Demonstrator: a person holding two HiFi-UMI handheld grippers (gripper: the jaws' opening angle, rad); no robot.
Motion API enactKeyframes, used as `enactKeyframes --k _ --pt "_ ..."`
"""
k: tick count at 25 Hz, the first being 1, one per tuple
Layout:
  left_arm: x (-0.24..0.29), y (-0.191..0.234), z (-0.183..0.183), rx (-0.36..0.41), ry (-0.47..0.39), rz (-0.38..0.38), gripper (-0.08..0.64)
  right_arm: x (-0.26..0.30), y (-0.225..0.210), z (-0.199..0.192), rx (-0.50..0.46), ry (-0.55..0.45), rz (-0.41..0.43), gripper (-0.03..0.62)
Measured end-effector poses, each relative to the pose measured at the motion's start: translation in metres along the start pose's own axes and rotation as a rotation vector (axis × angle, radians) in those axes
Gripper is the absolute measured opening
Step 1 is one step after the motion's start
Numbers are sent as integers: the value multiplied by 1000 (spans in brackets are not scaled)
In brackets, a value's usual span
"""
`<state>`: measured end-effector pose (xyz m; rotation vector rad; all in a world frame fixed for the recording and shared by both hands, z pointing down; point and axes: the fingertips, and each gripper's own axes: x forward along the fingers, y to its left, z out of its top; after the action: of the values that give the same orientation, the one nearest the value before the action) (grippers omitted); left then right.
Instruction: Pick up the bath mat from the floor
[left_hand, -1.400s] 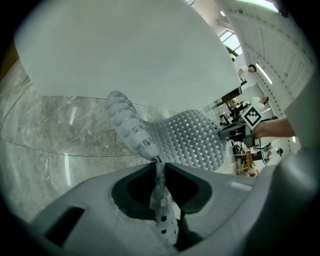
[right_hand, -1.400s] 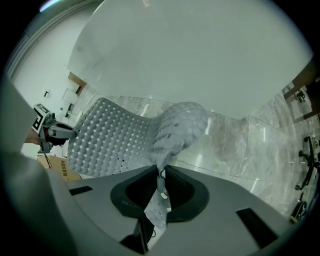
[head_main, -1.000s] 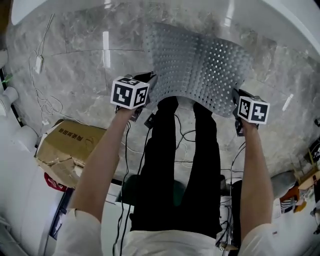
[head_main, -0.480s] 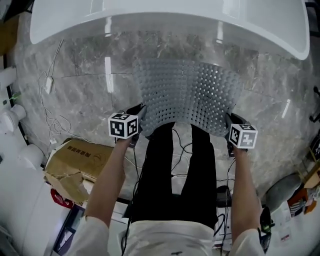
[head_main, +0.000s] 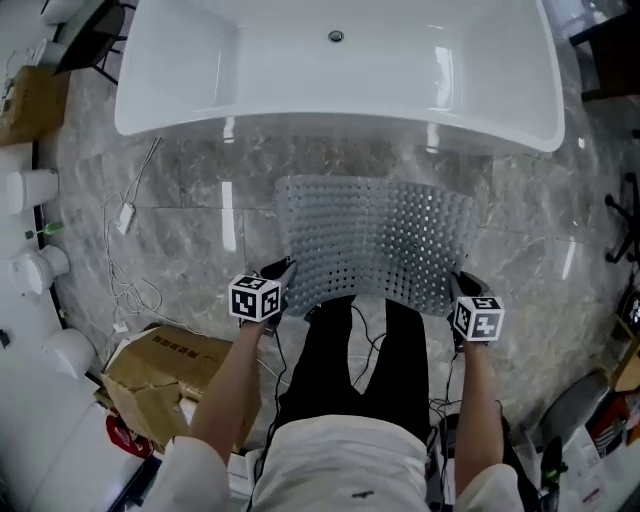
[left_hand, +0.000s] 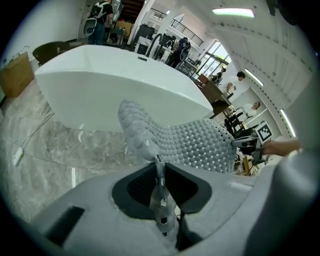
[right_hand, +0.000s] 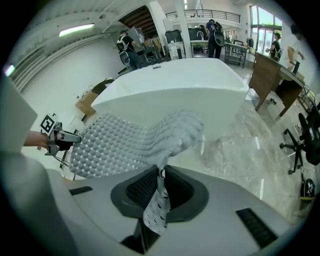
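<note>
The grey perforated bath mat (head_main: 375, 240) hangs stretched between both grippers, lifted above the marble floor (head_main: 190, 200) in front of the white bathtub (head_main: 340, 70). My left gripper (head_main: 282, 272) is shut on the mat's near left corner. My right gripper (head_main: 457, 290) is shut on the near right corner. In the left gripper view the mat (left_hand: 190, 142) runs off from the pinched corner between the jaws (left_hand: 159, 167). The right gripper view shows the mat (right_hand: 130, 142) the same way, its edge clamped in the gripper (right_hand: 161, 175).
A torn cardboard box (head_main: 165, 375) lies at my left on the floor, with white cables (head_main: 125, 260) beside it. White cylinders (head_main: 35, 225) stand at the far left. Black cables trail by my legs (head_main: 350, 360). A black office chair (right_hand: 300, 142) stands to the right.
Both grippers have risen with the mat in their grip, so the floor looks farther off. The whole bathtub has come into view.
</note>
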<state>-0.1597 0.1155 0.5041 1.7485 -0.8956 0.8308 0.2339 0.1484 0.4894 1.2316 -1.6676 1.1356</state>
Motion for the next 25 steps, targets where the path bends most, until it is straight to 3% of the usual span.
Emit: enactKeyframes --k 14,25 --pt "-128 10 96 131 -246 96 64 -112 25 108 -98 -286 -72 46" --pt "-227 -17 190 167 -536 75 64 -206 47 209 -183 -547 -130 46"
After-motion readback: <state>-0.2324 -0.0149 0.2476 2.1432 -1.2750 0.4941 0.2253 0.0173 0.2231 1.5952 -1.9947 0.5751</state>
